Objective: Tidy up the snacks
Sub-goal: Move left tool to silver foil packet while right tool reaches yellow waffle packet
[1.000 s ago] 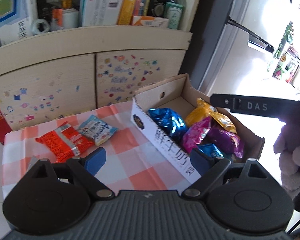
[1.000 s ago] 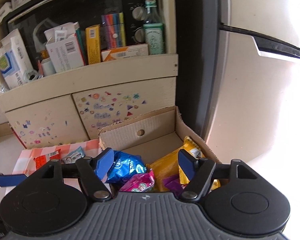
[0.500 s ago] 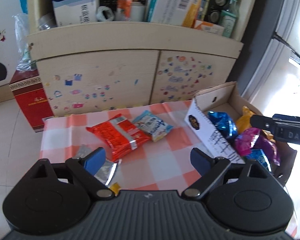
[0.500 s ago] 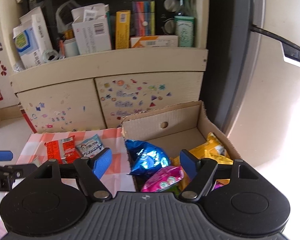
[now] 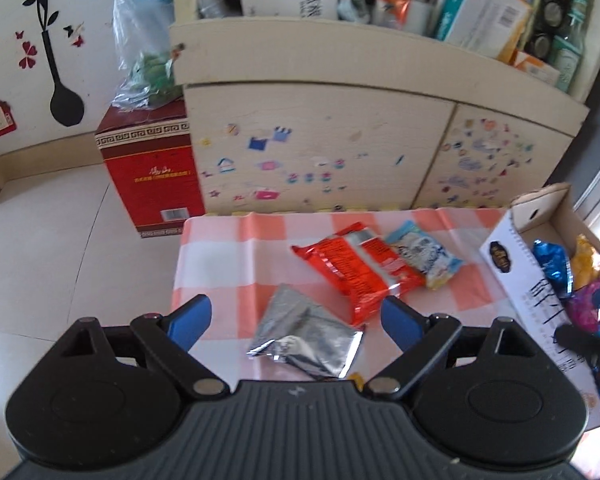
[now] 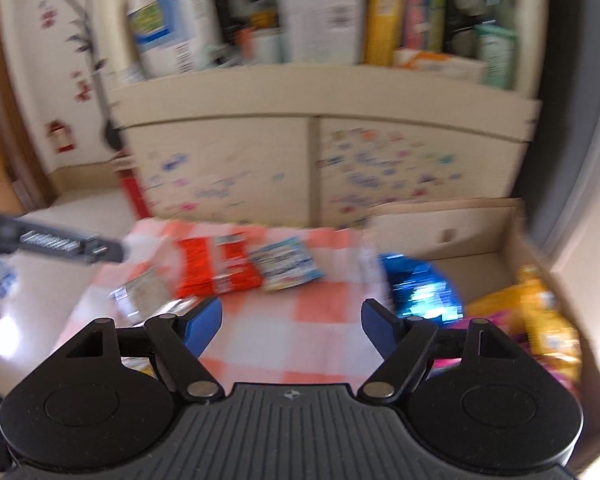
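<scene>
Three snack packs lie on the checked cloth (image 5: pixel 216 248): a red pack (image 5: pixel 352 268), a light blue pack (image 5: pixel 424 254) beside it, and a silver foil pack (image 5: pixel 304 332) nearest me. My left gripper (image 5: pixel 296 318) hovers open above the silver pack, nothing between its blue pads. At the right stands a cardboard box (image 5: pixel 536 296) holding several shiny snack bags. My right gripper (image 6: pixel 292 322) is open over the cloth, empty; its view is blurred and shows the red pack (image 6: pixel 216 268), the light blue pack (image 6: pixel 286 264) and the box (image 6: pixel 512 240).
A sticker-covered cabinet (image 5: pixel 320 148) with a cluttered shelf rises behind the table. A red carton (image 5: pixel 148 176) stands on the floor to the left. The right gripper's finger (image 5: pixel 588 344) reaches in over the box. The left gripper's finger (image 6: pixel 52 242) crosses the right view's left side.
Both views have swung left, from the box to the cloth. The silver pack has come between the left gripper's fingers in view. The right view has turned blurry.
</scene>
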`<state>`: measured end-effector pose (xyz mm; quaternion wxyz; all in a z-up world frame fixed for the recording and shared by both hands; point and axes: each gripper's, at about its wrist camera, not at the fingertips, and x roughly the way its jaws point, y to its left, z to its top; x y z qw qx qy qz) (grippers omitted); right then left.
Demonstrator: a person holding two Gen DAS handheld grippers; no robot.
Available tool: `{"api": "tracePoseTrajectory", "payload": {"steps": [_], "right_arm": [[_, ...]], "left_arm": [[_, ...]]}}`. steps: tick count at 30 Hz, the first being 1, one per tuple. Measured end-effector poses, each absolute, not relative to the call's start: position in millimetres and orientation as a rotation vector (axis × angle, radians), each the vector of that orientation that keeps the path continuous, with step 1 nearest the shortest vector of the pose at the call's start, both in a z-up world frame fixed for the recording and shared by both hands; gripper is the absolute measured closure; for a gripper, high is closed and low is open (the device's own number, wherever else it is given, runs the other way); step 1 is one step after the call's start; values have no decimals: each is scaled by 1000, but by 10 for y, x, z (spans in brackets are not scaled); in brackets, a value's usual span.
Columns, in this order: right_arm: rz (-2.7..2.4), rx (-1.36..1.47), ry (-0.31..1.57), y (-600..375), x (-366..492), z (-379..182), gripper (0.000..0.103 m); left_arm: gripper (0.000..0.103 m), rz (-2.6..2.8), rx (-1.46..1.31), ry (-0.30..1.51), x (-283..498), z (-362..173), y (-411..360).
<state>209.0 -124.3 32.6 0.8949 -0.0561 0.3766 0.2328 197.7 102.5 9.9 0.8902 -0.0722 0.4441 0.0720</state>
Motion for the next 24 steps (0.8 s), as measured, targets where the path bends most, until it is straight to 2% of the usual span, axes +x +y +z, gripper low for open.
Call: {"api": "tracePoseTrajectory", "payload": {"steps": [11, 15, 24], "right_arm": [[755, -173, 893, -560, 1887, -200, 20], [801, -186, 893, -399, 1839, -310, 11], [828, -292, 860, -93, 1670, -530, 9]], "left_arm": [[12, 108, -130, 1024, 2168, -213, 1151], [11, 68, -103, 1050, 2220, -266, 1124], [12, 18, -38, 1070, 2261, -292, 1112]]}}
